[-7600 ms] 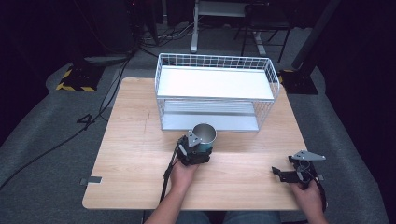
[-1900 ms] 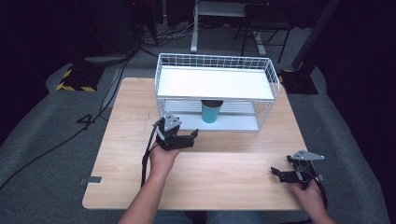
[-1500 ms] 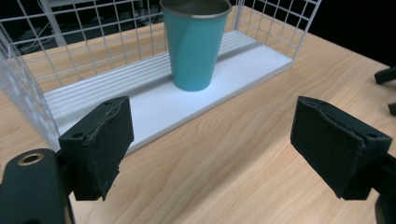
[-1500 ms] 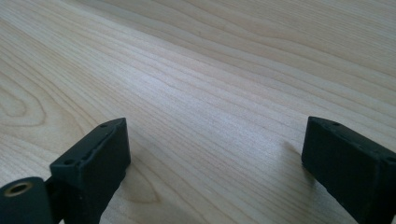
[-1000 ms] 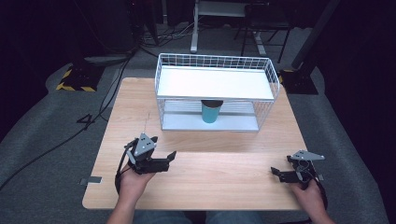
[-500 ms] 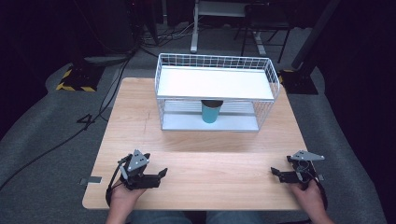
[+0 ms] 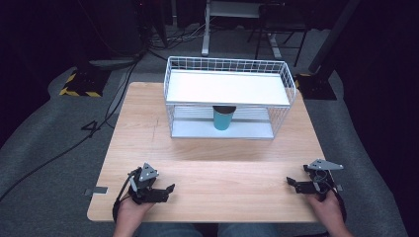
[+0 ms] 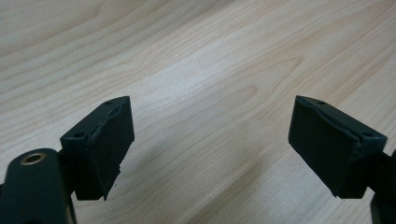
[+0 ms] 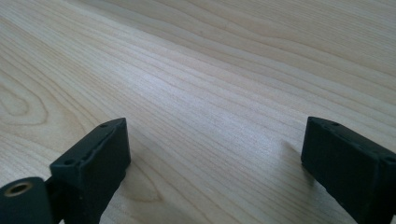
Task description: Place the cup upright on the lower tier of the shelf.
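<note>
In the high view, a wire rack [image 7: 227, 98] stands on the tabletop [image 7: 212, 158] at upper centre of the frame. A cup [image 7: 223, 118] sits upright on its lower shelf, under the upper shelf. The left tool [image 7: 165, 190] rests at lower left on the tabletop, the right tool [image 7: 292, 184] at lower right, both well apart from the rack.

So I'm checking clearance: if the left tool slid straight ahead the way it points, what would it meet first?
Probably nothing: the left tool points right over bare table, toward the distant right tool; depth is unclear.
</note>
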Demonstrator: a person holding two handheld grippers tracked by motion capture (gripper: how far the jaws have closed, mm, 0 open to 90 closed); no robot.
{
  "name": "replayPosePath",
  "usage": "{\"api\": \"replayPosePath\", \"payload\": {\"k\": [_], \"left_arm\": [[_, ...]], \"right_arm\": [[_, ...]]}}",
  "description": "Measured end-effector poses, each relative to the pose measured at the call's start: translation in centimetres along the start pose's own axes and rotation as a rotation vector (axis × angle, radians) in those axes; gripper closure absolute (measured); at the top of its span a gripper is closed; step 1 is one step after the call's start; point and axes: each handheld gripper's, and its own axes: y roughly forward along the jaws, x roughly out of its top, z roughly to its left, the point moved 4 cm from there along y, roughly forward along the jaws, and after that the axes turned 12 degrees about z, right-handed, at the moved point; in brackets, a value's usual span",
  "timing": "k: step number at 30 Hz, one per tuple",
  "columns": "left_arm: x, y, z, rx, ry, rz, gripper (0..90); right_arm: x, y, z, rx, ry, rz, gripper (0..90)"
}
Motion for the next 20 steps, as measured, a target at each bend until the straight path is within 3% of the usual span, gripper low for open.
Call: {"api": "replayPosePath", "payload": {"k": [7, 10, 12, 20], "left_arm": [[-0.4, 0.8, 0.4, 0.016, 0.000, 0.025, 14.6], [-0.4, 1.1, 0.4, 0.060, 0.041, 0.025, 13.9], [-0.3, 1.2, 0.5, 0.060, 0.048, 0.029, 12.4], [-0.2, 1.3, 0.5, 0.072, 0.033, 0.037, 9.7]], "right_arm": [[0.0, 0.0, 0.0, 0.001, 0.000, -0.001, 8.3], [0.0, 0.0, 0.0, 0.001, 0.000, 0.000, 8.3], [0.0, 0.0, 0.0, 0.001, 0.000, -0.001, 8.3], [0.0, 0.0, 0.0, 0.000, 0.000, 0.000, 8.3]]}}
